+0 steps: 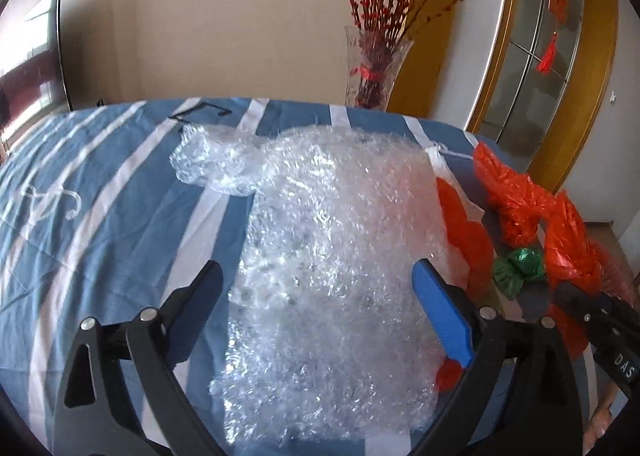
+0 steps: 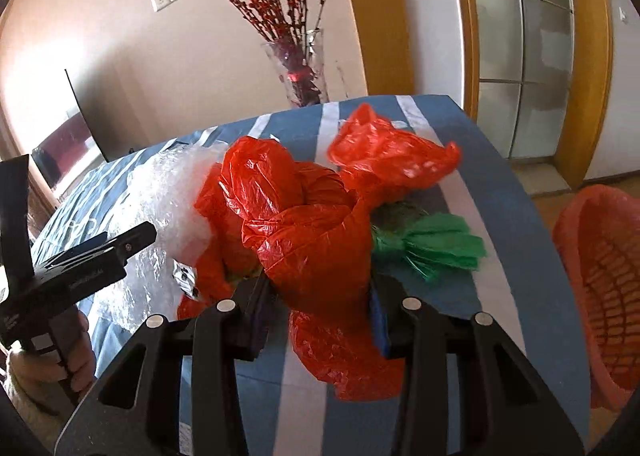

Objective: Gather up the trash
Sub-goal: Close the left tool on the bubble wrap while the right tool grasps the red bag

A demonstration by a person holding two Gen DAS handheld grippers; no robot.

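1. Left gripper (image 1: 316, 288): jaws spread wide either side of bubble wrap (image 1: 332, 256) lying on the striped tablecloth (image 1: 100, 216), not pinching.
2. Right gripper (image 2: 320, 308): jaws clamped on red plastic bag (image 2: 316, 240), beside the wrap.

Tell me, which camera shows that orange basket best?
The right wrist view: the orange basket stands at its right edge beside the table, its lattice wall plainly visible though partly cut off. The left wrist view does not show it at all.

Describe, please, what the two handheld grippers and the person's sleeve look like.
The left gripper and right gripper are black plastic linkages with silver pivot pins and blue pads inside the fingers. White lettering marks their bodies. The person's sleeve is cream and fuzzy. No cables are visible.
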